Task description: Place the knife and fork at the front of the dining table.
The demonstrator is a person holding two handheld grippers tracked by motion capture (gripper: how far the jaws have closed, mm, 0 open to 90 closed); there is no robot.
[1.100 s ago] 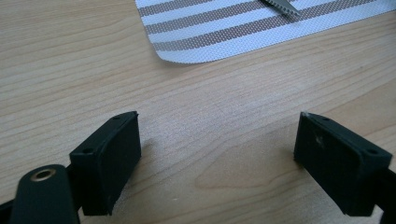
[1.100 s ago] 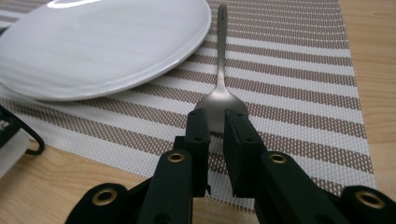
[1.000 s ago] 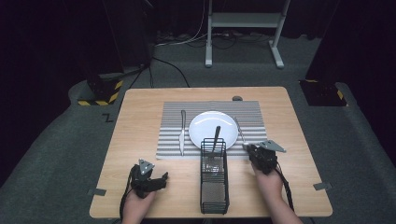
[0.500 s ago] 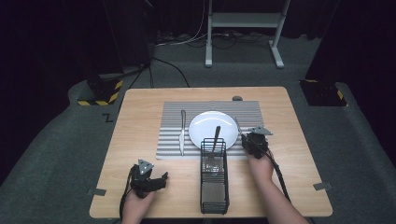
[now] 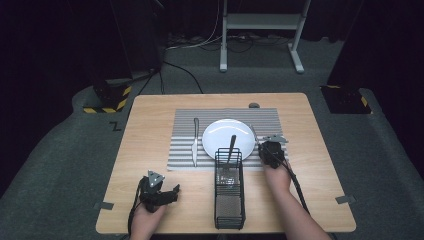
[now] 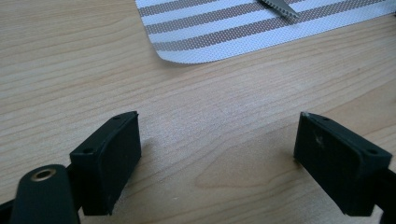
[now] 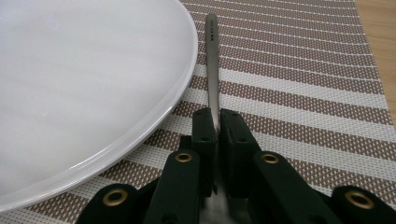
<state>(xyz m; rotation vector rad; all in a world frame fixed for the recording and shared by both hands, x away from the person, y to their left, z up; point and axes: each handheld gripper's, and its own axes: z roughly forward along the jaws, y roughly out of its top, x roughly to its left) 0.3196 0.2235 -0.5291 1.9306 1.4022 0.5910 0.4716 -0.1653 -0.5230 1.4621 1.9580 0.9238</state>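
The right claw (image 7: 215,122) is pinching a thin metal handle (image 7: 211,60) lying just beside the white plate (image 7: 84,88) on the striped mat (image 7: 299,93). The left claw (image 6: 217,154) is resting spread wide on the table (image 6: 70,70).

A mat (image 5: 225,137) lay across the middle of the table (image 5: 150,115), with a plate (image 5: 227,135) at its centre. A knife (image 5: 195,142) lay on the mat left of the plate, and a utensil handle (image 7: 211,60) just right of it. A basket (image 5: 229,192) stood before the plate, a utensil (image 5: 230,150) inside leaning toward it
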